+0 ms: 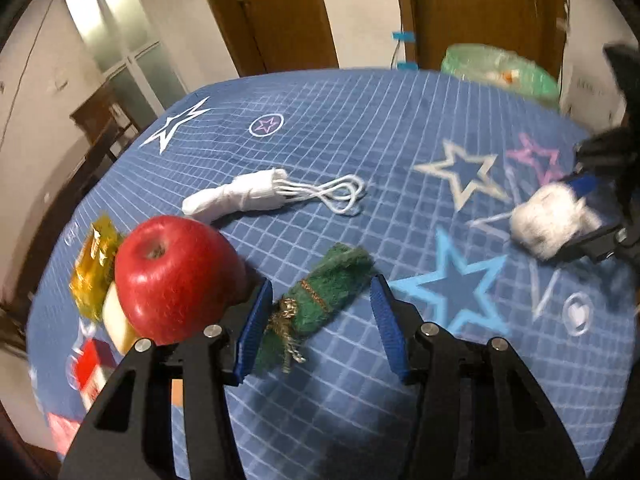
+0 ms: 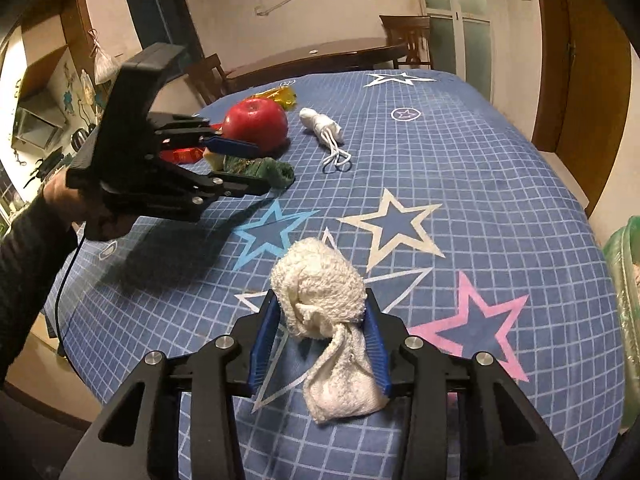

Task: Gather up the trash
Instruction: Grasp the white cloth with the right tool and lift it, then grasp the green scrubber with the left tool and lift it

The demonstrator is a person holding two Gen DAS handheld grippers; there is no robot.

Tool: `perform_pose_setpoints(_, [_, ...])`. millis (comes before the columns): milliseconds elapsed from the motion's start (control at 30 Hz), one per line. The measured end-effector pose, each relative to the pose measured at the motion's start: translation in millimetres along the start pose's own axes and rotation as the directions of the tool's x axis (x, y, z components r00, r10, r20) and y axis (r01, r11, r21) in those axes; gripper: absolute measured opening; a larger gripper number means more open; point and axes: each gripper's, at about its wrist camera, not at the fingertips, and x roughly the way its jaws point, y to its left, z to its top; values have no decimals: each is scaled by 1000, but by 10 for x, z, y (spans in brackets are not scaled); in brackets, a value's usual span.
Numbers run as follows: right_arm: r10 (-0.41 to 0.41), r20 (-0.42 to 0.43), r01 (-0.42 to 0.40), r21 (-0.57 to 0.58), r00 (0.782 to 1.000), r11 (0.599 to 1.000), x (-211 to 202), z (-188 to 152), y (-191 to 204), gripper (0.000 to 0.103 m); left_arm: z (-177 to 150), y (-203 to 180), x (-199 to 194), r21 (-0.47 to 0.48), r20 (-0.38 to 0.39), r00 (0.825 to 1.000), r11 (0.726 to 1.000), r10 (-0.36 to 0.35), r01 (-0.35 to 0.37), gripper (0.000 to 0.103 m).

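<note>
The right gripper (image 2: pixel 320 328) was clenched on a white knotted cloth (image 2: pixel 320 280) at lower centre of the right wrist view. That view alone showed the person's left hand (image 2: pixel 76 208) at left. The left gripper (image 1: pixel 320 304) stood spread at bottom centre of the left wrist view, its blue pads (image 1: pixel 256 320) either side of a green scrubber (image 1: pixel 324 292) on the blue star-print tablecloth (image 1: pixel 320 120); contact was unclear. A red apple (image 1: pixel 176 276) sat lower left beside a yellow wrapper (image 1: pixel 94 264), with a rolled face mask (image 1: pixel 240 196) above. The green bin bag (image 1: pixel 500 68), upper right there, appeared only as a sliver at the other view's right edge.
</note>
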Motion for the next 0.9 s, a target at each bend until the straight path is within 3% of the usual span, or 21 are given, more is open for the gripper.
perform_pose_setpoints(133, [-2,0,2,-3,1000,1000,60,26,19,43,16,57,66,3,-36,999,1000,-8,8,49])
perform_pose_setpoints(333, [-15,-6,15,-10,1000,1000,151,96,1,51,-48,41,-11,-49,-52,998,998,-35,33,39])
perform_pose_setpoints(533, [-49,-3,49,-49,999,998,236,129,86,49,-162,-149,-99,-104,-58,998,994,37,-43,31])
perform_pose_setpoints(567, [-68,9,69,-63,998,996,241,125,128,42,-186,-165,-131,-126,-56,996,990,64,-71,26])
perform_pose_setpoints(767, [-136,96,145,-97,986,985,143,79,289,37,-289,-305,-463,-295,13,986,943,164,-153,16])
perform_pose_setpoints(900, [-149,176,167,-90,973,982,-18,68,379,37,-432,-370,-695,-398,67,981,907,181,-140,10])
